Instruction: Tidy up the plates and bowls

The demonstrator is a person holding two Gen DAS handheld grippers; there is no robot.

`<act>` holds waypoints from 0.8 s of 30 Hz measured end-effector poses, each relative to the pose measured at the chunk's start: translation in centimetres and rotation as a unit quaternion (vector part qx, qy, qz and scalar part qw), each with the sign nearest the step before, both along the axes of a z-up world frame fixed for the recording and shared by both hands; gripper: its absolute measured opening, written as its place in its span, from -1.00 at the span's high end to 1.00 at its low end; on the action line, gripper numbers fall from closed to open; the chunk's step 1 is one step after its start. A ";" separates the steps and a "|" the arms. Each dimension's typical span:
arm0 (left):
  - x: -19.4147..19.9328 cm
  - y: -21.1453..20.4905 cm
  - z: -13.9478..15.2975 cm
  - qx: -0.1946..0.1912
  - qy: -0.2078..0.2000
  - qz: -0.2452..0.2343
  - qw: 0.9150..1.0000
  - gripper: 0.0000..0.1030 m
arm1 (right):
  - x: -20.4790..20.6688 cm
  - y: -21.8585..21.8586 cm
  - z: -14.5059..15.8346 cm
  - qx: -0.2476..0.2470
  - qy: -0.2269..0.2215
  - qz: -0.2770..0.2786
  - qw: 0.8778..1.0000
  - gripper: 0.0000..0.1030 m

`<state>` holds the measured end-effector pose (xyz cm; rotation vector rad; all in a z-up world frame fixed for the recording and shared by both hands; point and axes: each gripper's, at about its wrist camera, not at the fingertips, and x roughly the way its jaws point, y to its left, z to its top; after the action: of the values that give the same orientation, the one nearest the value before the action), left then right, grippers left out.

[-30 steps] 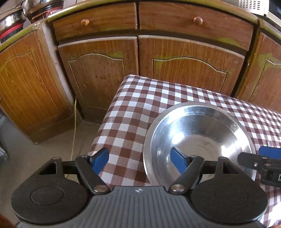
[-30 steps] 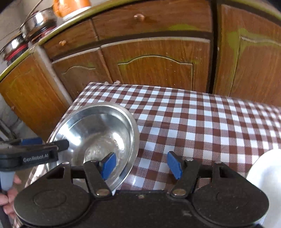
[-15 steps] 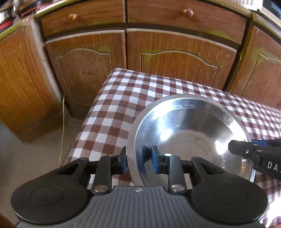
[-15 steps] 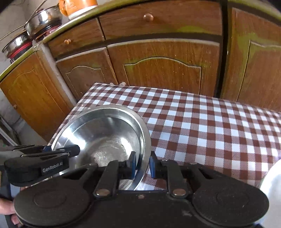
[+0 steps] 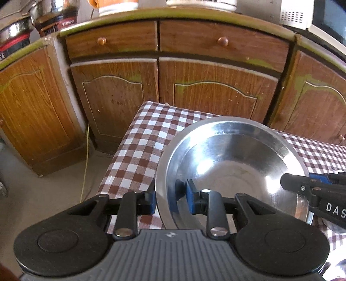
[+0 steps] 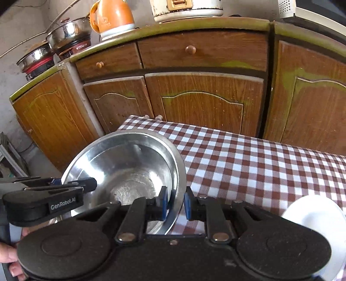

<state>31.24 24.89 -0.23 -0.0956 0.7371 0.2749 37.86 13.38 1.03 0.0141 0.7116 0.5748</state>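
Fingers of left gripper (image 5: 169, 200) pinch bowl (image 5: 233, 164) rim, lower centre of frame; right gripper (image 6: 174, 202) clamps opposite rim. White plate (image 6: 313, 218) lower right.

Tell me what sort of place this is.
Most likely a home kitchen: wooden cupboards with drawers, a rice cooker and pots on the counter, a checked tablecloth.

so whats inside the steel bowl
No food or dishes show inside the bowl: only bare metal with dull marks on the bottom. One finger of each gripper, left and right, reaches inside the rim. The near bottom is hidden behind them.
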 end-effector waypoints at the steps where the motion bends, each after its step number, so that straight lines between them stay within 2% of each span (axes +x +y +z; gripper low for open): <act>1: -0.4 -0.2 0.1 -0.003 0.000 0.003 1.000 0.47 | -0.4 -0.3 0.1 0.000 0.002 0.002 1.000 0.59; 10: -3.6 -1.9 -0.3 -0.008 -0.016 0.011 1.000 0.47 | -3.8 -2.8 -0.3 0.008 -0.012 0.015 1.000 0.59; 17: -6.7 -4.0 -0.8 0.004 -0.026 -0.003 1.000 0.47 | -6.9 -4.9 -0.7 0.018 -0.025 0.007 1.000 0.59; 24: -11.3 -5.9 -0.6 0.001 -0.039 -0.014 0.999 0.45 | -12.1 -7.6 -0.3 0.032 -0.053 0.002 0.998 0.59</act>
<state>19.91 18.95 -0.78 -0.0928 0.6591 0.2442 25.75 5.75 0.71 0.0413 0.5912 0.5971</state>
